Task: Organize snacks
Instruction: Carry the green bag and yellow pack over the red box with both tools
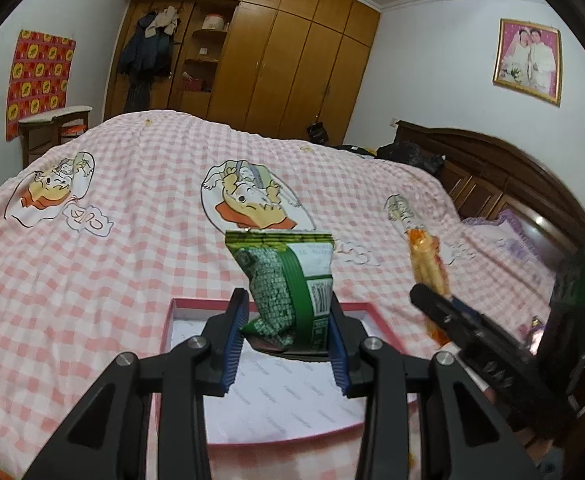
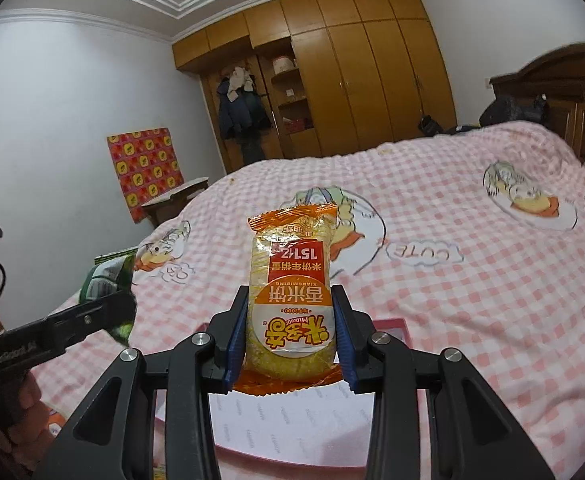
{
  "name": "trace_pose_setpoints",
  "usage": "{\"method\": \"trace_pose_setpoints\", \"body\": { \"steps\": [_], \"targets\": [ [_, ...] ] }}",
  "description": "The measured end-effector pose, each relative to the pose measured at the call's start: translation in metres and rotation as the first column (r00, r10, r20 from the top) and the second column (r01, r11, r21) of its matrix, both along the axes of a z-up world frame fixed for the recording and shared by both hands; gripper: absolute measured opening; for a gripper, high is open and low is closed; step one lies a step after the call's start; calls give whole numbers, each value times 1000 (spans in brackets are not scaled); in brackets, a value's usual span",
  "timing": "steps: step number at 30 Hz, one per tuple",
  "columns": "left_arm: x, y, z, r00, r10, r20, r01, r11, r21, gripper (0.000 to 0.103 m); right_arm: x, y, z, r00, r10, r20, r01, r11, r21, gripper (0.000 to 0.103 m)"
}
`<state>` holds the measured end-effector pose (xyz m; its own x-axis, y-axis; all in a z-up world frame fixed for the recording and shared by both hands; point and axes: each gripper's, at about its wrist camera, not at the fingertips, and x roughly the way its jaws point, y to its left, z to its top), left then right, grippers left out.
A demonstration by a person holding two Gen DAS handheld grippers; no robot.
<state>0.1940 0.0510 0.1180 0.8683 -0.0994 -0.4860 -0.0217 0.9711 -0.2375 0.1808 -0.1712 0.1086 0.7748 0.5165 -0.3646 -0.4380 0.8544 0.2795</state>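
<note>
Left gripper point(image 1: 286, 320): both blue-padded fingers are pressed against the sides of a green snack packet point(image 1: 288, 280), which stands upright between them with its crimped top edge uppermost and its barcode panel facing the right pad. The packet is held in the air above a shallow red-rimmed box point(image 1: 170, 320) lined with white printed paper; the box rests on the bed, directly below the fingers.

Right gripper point(image 2: 290, 330): the fingers are clamped on the lower half of an orange rice-cracker packet point(image 2: 292, 280), also upright, label facing the camera and printed upside down from this view. It too is raised above the white lining, with a red corner of the box showing just right of the fingers.

The two grippers are side by side. From the left wrist view the right gripper and its orange packet appear at the right; from the right wrist view the left gripper and the green packet appear at the left.

Beyond them: a pink-and-white checked bedspread point(image 1: 132, 220) with cartoon prints, a dark wooden headboard point(image 1: 504, 176), a wooden wardrobe point(image 1: 292, 48) against the far wall, and a framed wedding photograph point(image 1: 528, 60).
</note>
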Motion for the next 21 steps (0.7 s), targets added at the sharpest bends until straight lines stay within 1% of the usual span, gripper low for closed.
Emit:
{"method": "trace_pose_setpoints", "body": {
  "steps": [3,4,6,9,11,13,16,21],
  "targets": [
    [9,-3,-23,1000,-10,-25,10,1000,-7,38,11,-5,-15,997,74,9,-74,997,34,39],
    [13,-4,-30,999,-13,-38,13,1000,-5,38,14,-6,-20,997,82,4,-82,996,38,39],
    [23,-10,-47,998,-21,-60,22,1000,20,38,20,-6,-30,995,96,-15,-95,995,38,39],
    [30,-18,-64,997,-36,-67,40,997,67,38,28,-2,-43,992,109,-57,-108,994,15,39],
    [31,-19,-71,997,-45,-60,50,996,79,38,32,-3,-50,987,138,-81,-135,990,47,39],
    [30,-17,-73,997,-54,-54,58,996,64,38,37,-4,-56,981,168,-100,-161,984,71,39],
    [34,-15,-77,996,-40,-82,45,997,63,38,38,0,-60,978,175,-116,-169,984,56,39],
    [37,-10,-84,990,-30,-139,38,998,53,39,39,4,-68,969,184,-167,-181,983,36,39]
  ]
}}
